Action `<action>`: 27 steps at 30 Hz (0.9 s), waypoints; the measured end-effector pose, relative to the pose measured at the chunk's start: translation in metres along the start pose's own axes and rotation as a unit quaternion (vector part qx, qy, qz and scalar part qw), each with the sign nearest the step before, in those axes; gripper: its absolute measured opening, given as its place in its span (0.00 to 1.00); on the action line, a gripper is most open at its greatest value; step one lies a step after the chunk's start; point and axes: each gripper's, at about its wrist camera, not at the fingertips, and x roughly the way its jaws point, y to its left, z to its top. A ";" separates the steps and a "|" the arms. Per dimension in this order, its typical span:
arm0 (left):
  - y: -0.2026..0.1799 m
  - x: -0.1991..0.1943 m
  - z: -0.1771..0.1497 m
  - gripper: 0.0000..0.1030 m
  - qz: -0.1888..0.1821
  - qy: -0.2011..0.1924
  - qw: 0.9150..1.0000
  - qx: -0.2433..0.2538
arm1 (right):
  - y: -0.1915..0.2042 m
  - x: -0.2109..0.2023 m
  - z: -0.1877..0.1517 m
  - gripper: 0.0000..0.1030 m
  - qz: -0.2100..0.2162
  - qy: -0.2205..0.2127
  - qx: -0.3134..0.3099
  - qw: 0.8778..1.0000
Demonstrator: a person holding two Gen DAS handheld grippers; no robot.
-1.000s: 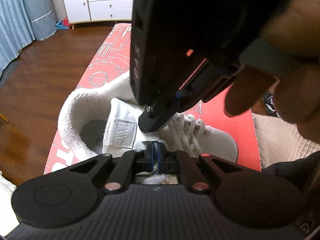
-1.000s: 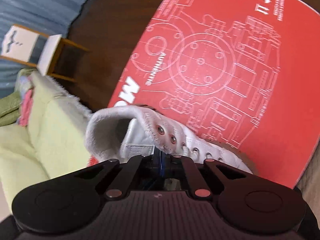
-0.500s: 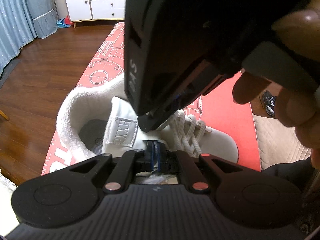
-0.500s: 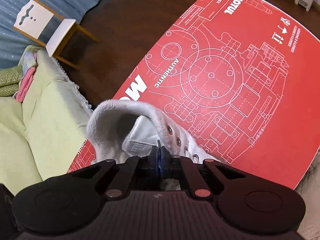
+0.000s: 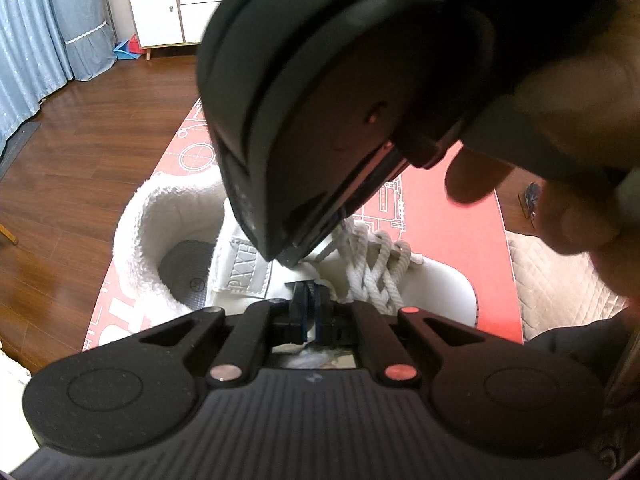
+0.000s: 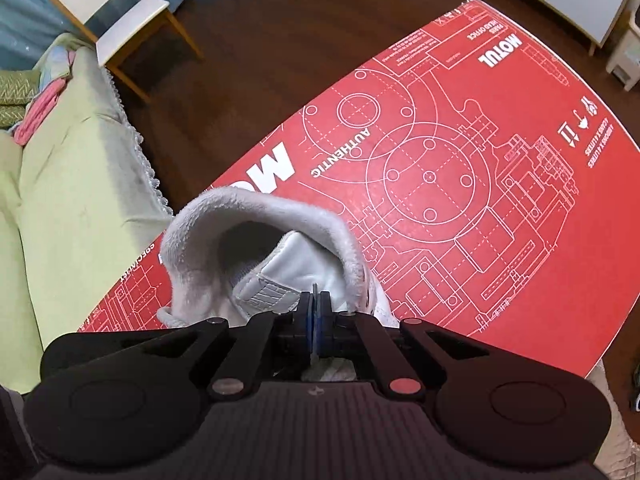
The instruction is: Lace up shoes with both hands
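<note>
A white shoe with a fleecy collar lies on the red mat, and white rope laces cross over its tongue. My left gripper hovers over the tongue with its pads pressed together; I cannot tell whether lace is pinched there. My right gripper points steeply down at the collar. Its jaws are closing tight on a thin lace tip that pokes out above the pads. In the left wrist view its black body, held by a hand, fills the upper frame and hides the far mat.
A pale green sofa cover lies left of the mat and a wooden chair stands beyond it. A white cabinet and blue curtains stand past the dark wood floor. A quilted cushion sits by the mat's right edge.
My right gripper has rolled and shifted a little, so its body fills more of the left wrist view. Its pads have come together on the lace tip. The left gripper has stayed put.
</note>
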 end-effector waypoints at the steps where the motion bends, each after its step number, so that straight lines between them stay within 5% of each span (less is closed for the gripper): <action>1: -0.001 0.000 0.000 0.00 0.000 0.000 1.000 -0.001 | 0.000 0.001 0.000 0.00 0.000 0.000 0.000 1.000; 11: -0.014 -0.007 -0.003 0.01 -0.001 -0.009 1.000 -0.015 | -0.009 -0.016 -0.007 0.00 0.049 -0.049 -0.010 0.998; 15: -0.011 -0.010 -0.003 0.00 0.000 -0.011 1.000 -0.015 | -0.005 -0.021 -0.004 0.00 0.040 -0.039 -0.016 0.998; 17: -0.010 -0.010 -0.004 0.00 0.000 -0.012 1.000 -0.014 | -0.004 -0.019 -0.005 0.09 0.032 -0.024 -0.016 0.999; 27: -0.005 -0.007 -0.011 0.00 0.000 -0.012 1.000 -0.012 | 0.010 -0.010 -0.007 0.07 0.018 -0.042 -0.084 0.995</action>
